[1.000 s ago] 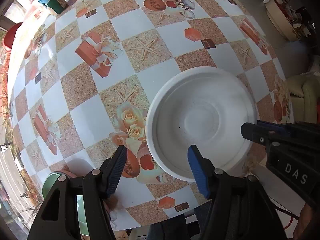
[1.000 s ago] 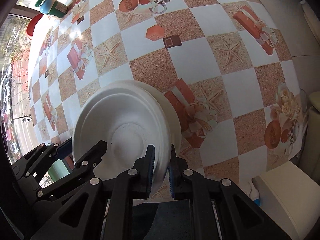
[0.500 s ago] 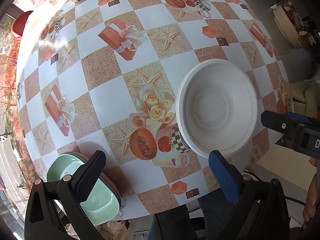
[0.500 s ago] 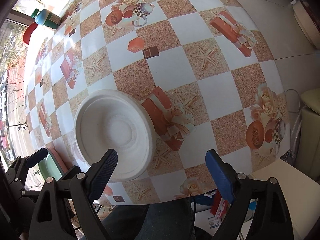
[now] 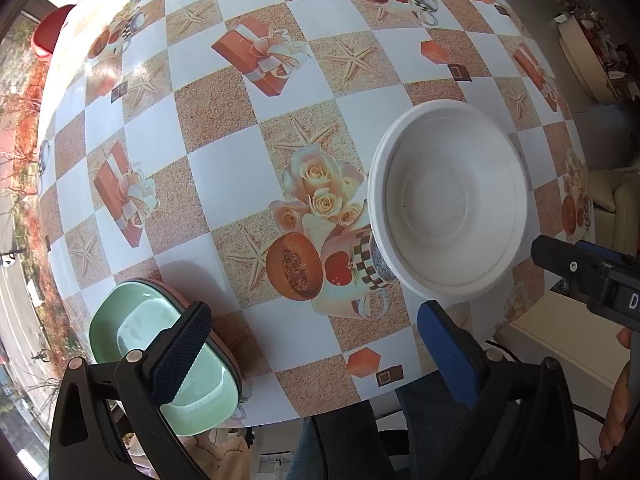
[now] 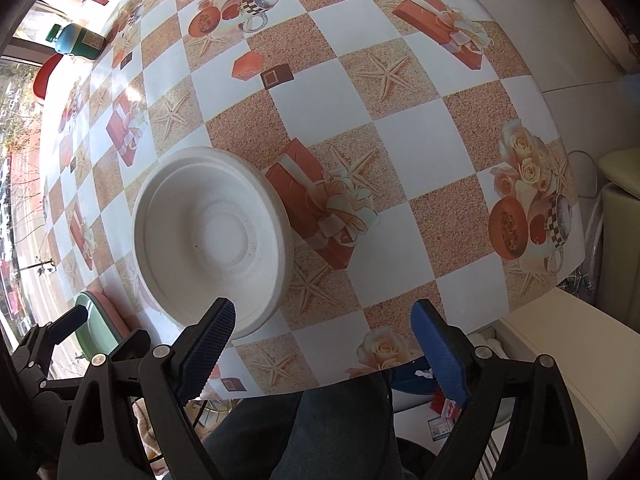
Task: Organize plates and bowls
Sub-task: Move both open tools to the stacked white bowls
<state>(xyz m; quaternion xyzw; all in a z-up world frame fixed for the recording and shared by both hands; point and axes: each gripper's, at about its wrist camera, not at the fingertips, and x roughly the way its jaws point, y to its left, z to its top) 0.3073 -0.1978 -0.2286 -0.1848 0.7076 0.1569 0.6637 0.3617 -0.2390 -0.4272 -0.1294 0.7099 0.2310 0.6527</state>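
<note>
The worktop [image 5: 224, 184], covered in a checkered cloth printed with starfish and gift boxes, carries a white bowl [image 5: 448, 204] standing upright near its front edge. A green bowl [image 5: 132, 320] sits nested in a pink one at the corner. The left tool [image 5: 312, 344] and right tool [image 6: 320, 344] hover spread, pinching nothing.

Both wrist views are directed straight down onto the table [image 5: 224, 184] from moderately close above. The white bowl [image 5: 446, 204] [image 6: 210, 240] and green dish [image 5: 160, 344] [image 6: 94, 322] are shared.
</note>
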